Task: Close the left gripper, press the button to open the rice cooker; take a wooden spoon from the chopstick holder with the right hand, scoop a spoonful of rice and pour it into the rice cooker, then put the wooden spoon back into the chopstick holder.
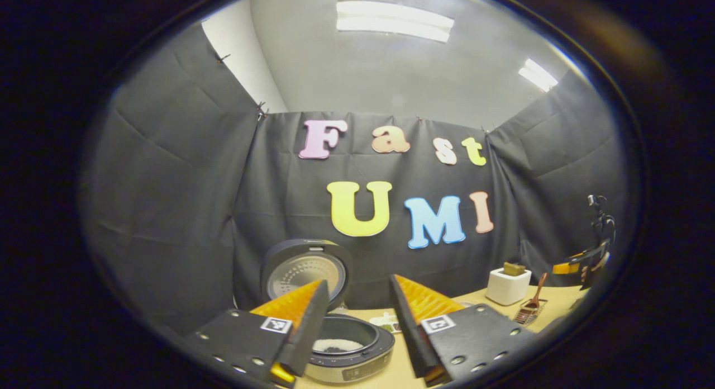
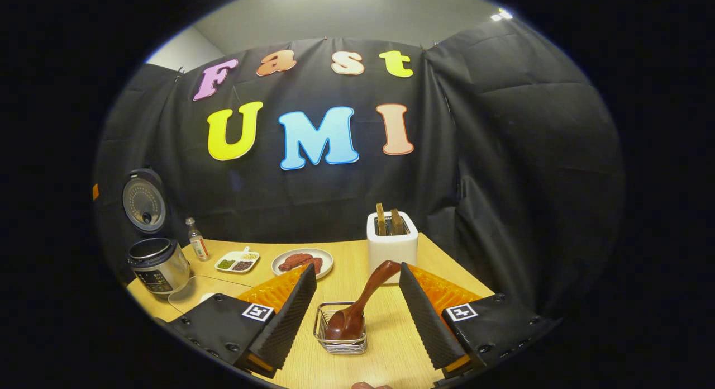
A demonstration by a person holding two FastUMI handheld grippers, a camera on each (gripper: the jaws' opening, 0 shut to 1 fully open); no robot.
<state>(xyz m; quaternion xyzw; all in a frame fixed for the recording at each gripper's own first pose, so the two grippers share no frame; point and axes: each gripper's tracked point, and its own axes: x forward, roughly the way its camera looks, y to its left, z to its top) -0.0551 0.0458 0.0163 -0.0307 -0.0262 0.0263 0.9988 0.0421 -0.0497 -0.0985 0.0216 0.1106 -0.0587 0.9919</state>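
Hovering over the tabletop (image 2: 391, 344), my right tongs (image 2: 357, 311) hang released, their fingers spread wide to either side of the wooden spoon (image 2: 357, 305), touching nothing. That spoon stands tilted, bowl down, in the wire chopstick holder (image 2: 341, 344), its handle leaning up toward the white toaster (image 2: 392, 246) behind it.

My left tongs (image 1: 357, 322) are likewise parted and empty, held above the rice cooker (image 1: 346, 347), whose lid (image 1: 304, 271) stands upright and open; pale rice lies in the bottom of the inner pot. From the right gripper view the same cooker sits at the far left edge of the tabletop, well apart from the holder.

With the lid up, rice in the pot and the spoon in its holder, I judge the job to be at or near its last step, the spoon's return. If so, the next move calls only for drawing the right tongs clear without catching the slanted handle.

A small bottle (image 2: 196, 241), a divided dish of grains (image 2: 237, 262) and a plate of reddish food (image 2: 302, 262) stand between cooker and toaster. Square coded markers ride on the tongs' bodies; the cooker's panel and the bottle's label are too small to read.
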